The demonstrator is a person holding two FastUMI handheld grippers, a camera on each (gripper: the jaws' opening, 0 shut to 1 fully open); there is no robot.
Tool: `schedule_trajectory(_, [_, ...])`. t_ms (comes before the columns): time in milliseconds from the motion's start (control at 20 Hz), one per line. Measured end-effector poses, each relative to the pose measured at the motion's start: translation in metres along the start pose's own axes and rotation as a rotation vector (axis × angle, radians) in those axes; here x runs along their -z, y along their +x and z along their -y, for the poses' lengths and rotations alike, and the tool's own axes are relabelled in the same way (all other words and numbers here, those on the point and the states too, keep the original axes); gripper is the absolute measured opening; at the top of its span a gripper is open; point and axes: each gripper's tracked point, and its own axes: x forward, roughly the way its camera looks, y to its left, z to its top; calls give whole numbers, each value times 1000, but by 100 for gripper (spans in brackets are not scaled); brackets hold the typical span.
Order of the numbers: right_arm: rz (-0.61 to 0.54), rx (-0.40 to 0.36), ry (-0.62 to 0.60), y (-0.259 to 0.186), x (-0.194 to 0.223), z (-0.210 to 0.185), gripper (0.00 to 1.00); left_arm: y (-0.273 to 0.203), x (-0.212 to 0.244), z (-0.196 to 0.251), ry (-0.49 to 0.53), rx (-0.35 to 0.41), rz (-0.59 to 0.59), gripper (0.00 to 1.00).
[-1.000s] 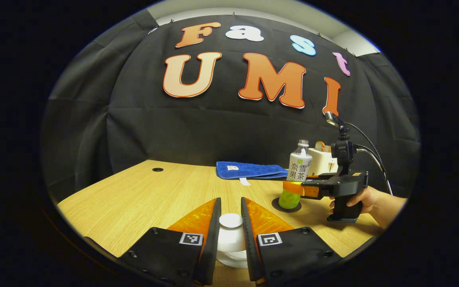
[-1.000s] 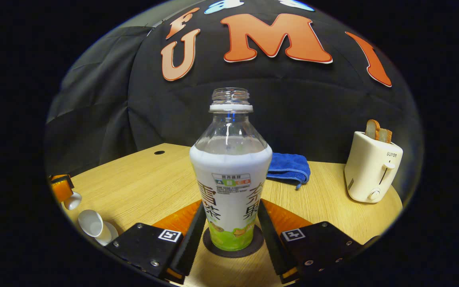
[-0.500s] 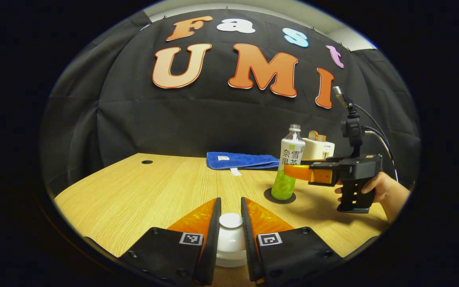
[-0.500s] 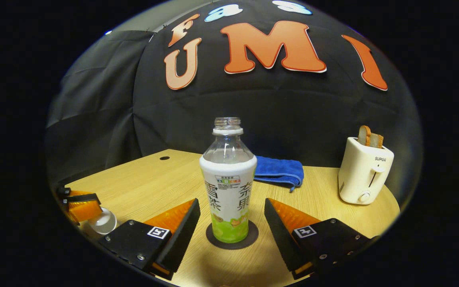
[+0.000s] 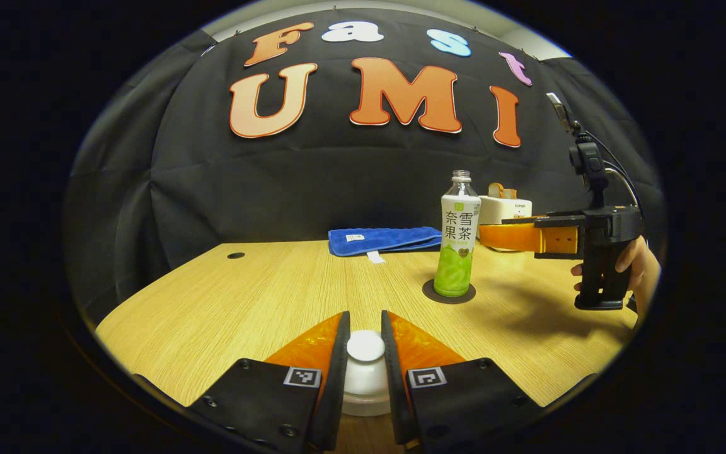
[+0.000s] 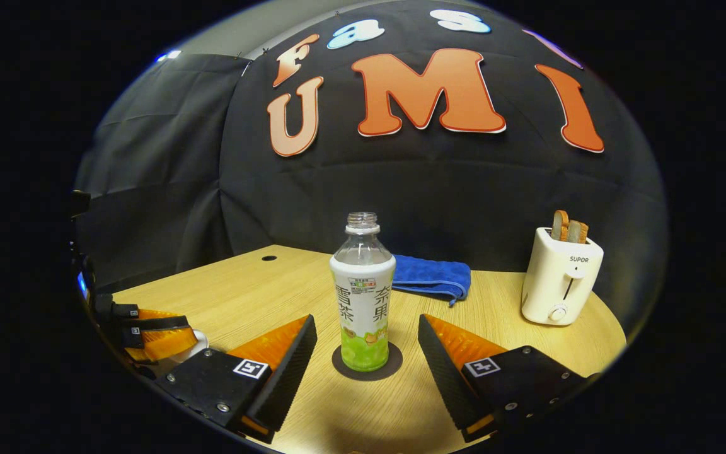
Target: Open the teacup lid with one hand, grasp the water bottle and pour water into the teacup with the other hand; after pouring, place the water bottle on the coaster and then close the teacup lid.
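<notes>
The water bottle (image 6: pixel 363 296) stands upright and uncapped on the dark round coaster (image 6: pixel 367 363). My right gripper (image 6: pixel 366 323) is open, its fingers a little back from the bottle on either side, touching nothing. In the left gripper view the bottle (image 5: pixel 459 243) sits on the coaster (image 5: pixel 449 292), with the right gripper (image 5: pixel 495 236) just to its right in a hand (image 5: pixel 637 271). My left gripper (image 5: pixel 365 315) is shut on the knob of the white teacup lid (image 5: pixel 365 347). White ware shows under the lid; whether the lid rests on the cup is hidden. At the far left of the right gripper view sits the left gripper (image 6: pixel 155 334).
A folded blue towel (image 5: pixel 385 239) lies at the back of the wooden table (image 5: pixel 262 296). A white toaster (image 6: pixel 561 284) with bread slices stands at the back right. A small hole (image 5: pixel 236 255) marks the table's far left.
My right gripper has opened, let go of the bottle on the coaster and drawn back from it. My left gripper has kept hold of the lid and shifted slightly.
</notes>
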Motion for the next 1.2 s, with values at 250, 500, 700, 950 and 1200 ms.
schedule_trajectory(250, [2, 12, -2, -16, 1, 7, 97, -6, -3, 0, 27, -4, -11, 39])
schedule_trajectory(500, [35, 31, 13, -40, -9, 14, 98, -22, -41, -11, 46, -63, 90, 60])
schedule_trajectory(700, [108, 69, 4, -70, -33, 15, 96, -38, -90, -26, 24, -115, 216, 88])
schedule_trajectory(950, [209, 124, -28, -110, -66, 15, 96, -52, -135, -35, 14, -159, 298, 91])
schedule_trajectory(1200, [276, 195, -79, -139, -88, 22, 97, -62, -168, -39, -51, -176, 342, 97])
